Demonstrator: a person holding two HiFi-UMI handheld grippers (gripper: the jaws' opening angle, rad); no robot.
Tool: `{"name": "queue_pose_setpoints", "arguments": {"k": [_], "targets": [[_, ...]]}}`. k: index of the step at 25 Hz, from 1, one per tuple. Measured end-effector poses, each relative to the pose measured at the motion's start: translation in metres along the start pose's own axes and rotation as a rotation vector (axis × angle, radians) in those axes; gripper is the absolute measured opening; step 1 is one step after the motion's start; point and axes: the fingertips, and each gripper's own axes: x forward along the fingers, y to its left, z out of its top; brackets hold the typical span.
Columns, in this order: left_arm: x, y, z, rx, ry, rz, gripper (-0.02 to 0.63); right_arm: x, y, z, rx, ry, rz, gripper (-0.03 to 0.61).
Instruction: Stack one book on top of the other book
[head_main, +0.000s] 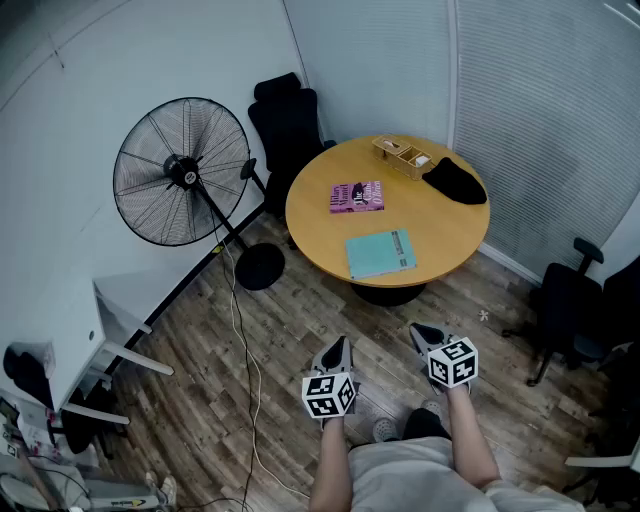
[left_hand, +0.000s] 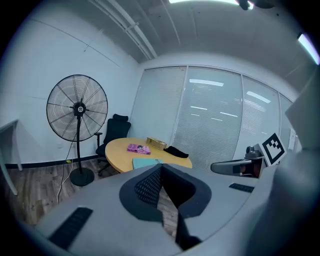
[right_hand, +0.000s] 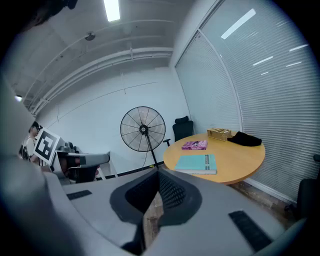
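A teal book (head_main: 381, 253) lies near the front edge of the round wooden table (head_main: 450, 235). A pink book (head_main: 357, 196) lies flat further back on it. The two books are apart. Both also show in the left gripper view, teal book (left_hand: 145, 163) and pink book (left_hand: 137, 148), and in the right gripper view, teal book (right_hand: 197, 163) and pink book (right_hand: 194, 145). My left gripper (head_main: 337, 352) and right gripper (head_main: 424, 336) hang over the floor, well short of the table. Both are shut with nothing between their jaws.
A wooden box (head_main: 402, 156) and a black cloth (head_main: 455, 182) sit at the table's far side. A standing fan (head_main: 183, 172) with a floor cable (head_main: 240, 330) stands to the left. Black office chairs (head_main: 287, 125) stand behind the table and at right (head_main: 570, 305).
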Motion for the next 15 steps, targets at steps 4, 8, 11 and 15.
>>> {"name": "queue_pose_setpoints", "arguments": {"k": [4,8,11,15], "targets": [[-0.002,0.006,0.003,0.002,-0.004,-0.003,0.026,0.005,0.008,0.000,-0.013,0.008,0.004,0.020],[-0.008,0.010,0.004,-0.010,-0.013,-0.008,0.026,0.004,0.006,0.002,0.003,-0.002,-0.022,0.020],[-0.012,0.016,0.007,-0.017,-0.019,-0.005,0.026,0.003,0.002,0.010,0.059,-0.027,-0.032,0.020],[-0.014,0.028,0.007,-0.031,-0.022,0.014,0.026,0.003,0.002,0.012,0.090,-0.040,-0.019,0.020]]}}
